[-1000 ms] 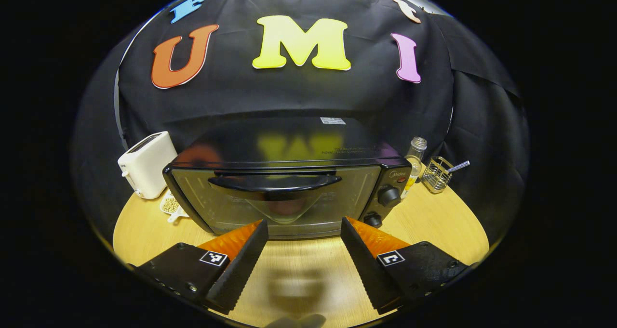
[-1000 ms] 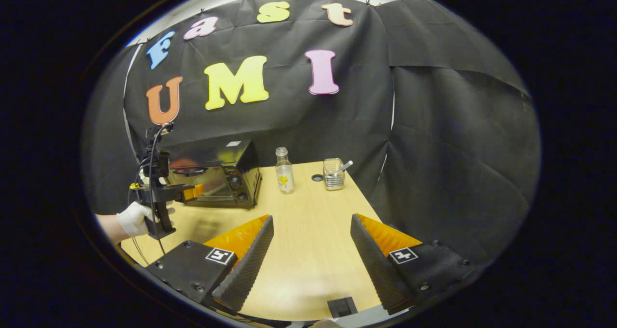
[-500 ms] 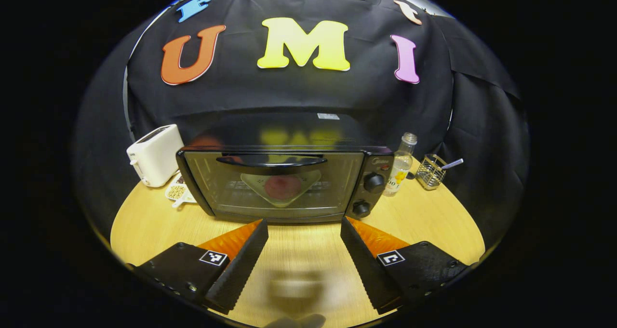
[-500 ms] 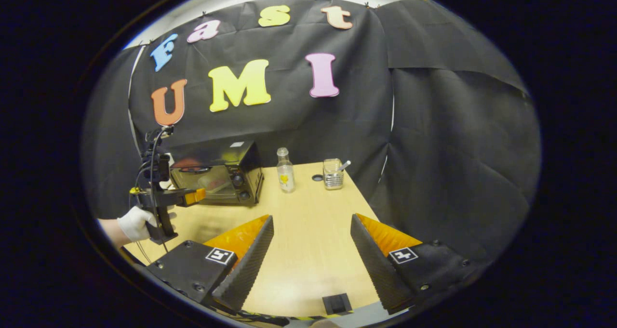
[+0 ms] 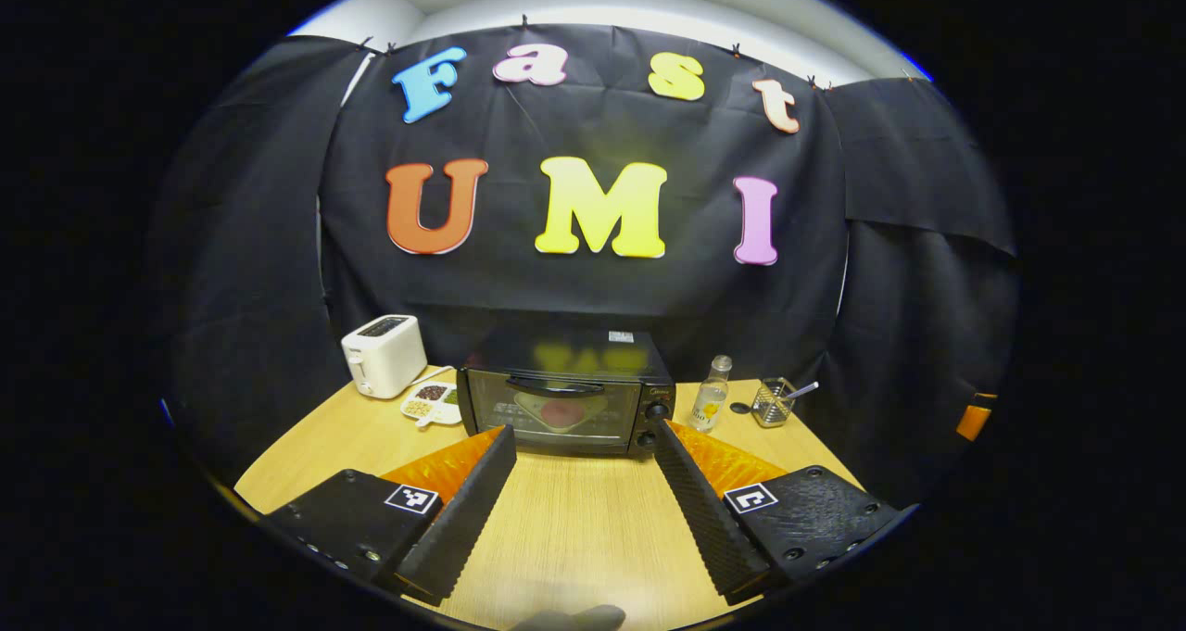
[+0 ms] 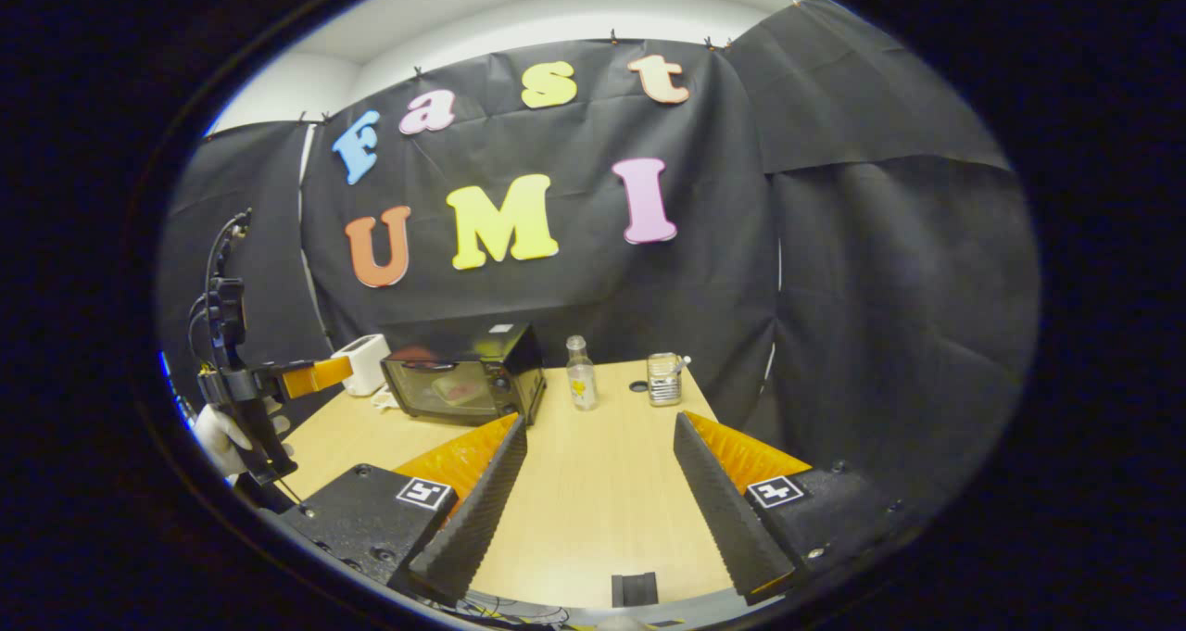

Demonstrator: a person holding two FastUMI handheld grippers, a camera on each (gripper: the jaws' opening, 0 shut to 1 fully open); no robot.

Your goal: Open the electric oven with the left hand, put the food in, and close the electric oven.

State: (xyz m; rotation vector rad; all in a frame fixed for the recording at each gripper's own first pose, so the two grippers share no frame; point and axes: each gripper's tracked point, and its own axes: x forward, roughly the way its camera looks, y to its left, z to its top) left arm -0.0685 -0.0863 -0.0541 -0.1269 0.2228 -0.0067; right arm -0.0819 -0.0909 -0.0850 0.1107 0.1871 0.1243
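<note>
A black electric oven [image 5: 565, 401] stands at the back of the wooden table [image 5: 574, 529] with its door shut. Behind the glass lies a reddish piece of food [image 5: 558, 412] on a pale plate. My left gripper [image 5: 582, 429] is open and empty, held well back from the oven, facing its door. In the right gripper view the oven [image 6: 463, 385] is far left, and the left gripper [image 6: 320, 374] hovers to its left in a white-gloved hand [image 6: 218, 432]. My right gripper [image 6: 599, 420] is open and empty over the table.
Left of the oven stand a white toaster [image 5: 383, 355] and a small dish of beans [image 5: 431, 402]. To its right are a glass bottle [image 5: 710, 404] and a wire holder [image 5: 771, 403]. A small black block [image 6: 635, 587] sits at the table's front edge.
Both grippers have drawn back from the oven and tilted up, so the oven looks much smaller. The oven door stays shut and both grippers stay open.
</note>
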